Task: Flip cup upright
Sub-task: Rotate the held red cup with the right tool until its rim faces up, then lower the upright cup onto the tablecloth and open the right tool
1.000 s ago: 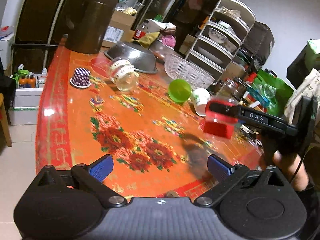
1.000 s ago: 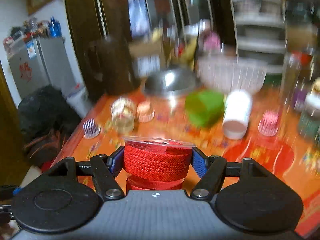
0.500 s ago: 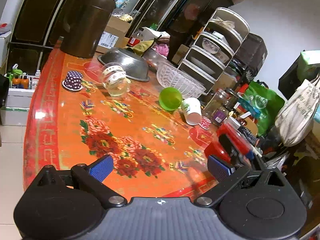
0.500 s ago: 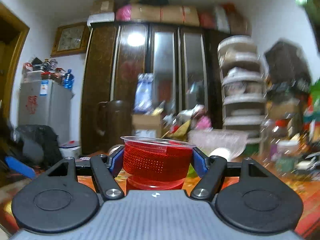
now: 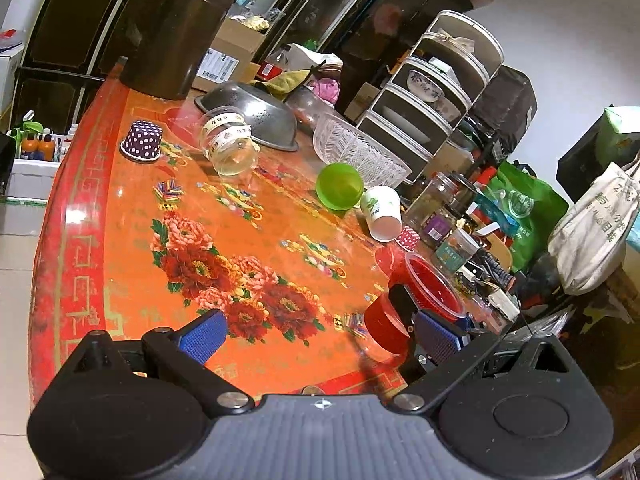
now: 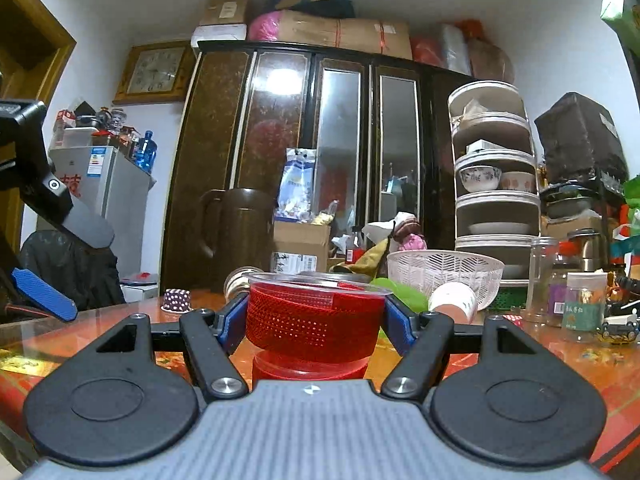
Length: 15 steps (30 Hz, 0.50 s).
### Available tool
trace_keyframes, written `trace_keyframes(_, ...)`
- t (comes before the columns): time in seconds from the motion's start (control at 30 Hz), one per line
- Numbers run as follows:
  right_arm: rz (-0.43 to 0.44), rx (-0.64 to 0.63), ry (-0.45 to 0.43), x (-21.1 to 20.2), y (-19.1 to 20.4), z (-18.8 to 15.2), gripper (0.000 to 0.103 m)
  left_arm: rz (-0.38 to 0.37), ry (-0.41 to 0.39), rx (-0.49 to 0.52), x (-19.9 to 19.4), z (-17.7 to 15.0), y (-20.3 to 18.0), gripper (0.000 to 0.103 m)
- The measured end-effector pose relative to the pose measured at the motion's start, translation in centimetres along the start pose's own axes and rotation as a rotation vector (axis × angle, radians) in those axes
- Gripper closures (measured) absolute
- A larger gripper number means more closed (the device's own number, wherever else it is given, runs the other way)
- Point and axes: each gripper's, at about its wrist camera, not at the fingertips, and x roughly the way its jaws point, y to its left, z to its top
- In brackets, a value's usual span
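Note:
My right gripper (image 6: 314, 316) is shut on a red plastic cup (image 6: 312, 320). The cup is upright, mouth up, with its base low at the table's near right edge. The same cup (image 5: 420, 300) shows in the left wrist view, held by the right gripper's fingers (image 5: 404, 304). My left gripper (image 5: 320, 334) is open and empty above the table's near edge, left of the cup. Other cups lie on their sides or upside down: a green one (image 5: 339, 186), a white paper one (image 5: 382, 212), a clear one (image 5: 230, 144) and a purple dotted one (image 5: 142, 140).
An orange flowered table (image 5: 120, 240) carries a steel colander (image 5: 256, 114), a white basket (image 5: 356, 152), a brown jug (image 5: 176, 28) and jars (image 5: 448, 224) along the right. A stacked dish rack (image 5: 436, 92) stands behind. Bags hang off the right side.
The right gripper has brought the red cup down from mid-air to the table's near right edge and levelled out. The left gripper has stayed open, shifting only a little.

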Motion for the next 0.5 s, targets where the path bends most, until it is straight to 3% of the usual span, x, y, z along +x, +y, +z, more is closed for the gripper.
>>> trace_keyframes(0.3, 0.017, -0.017, 0.028, -0.14, 0.80, -0.60, 0.024, 0.011, 0.007, -0.016, 0.15, -0.19, 0.09, 0.002)
trace_keyframes(0.5, 0.028, -0.004, 0.048, 0.00, 0.47, -0.43, 0.011, 0.028, 0.001, 0.004, 0.21, -0.47, -0.20, 0.002)
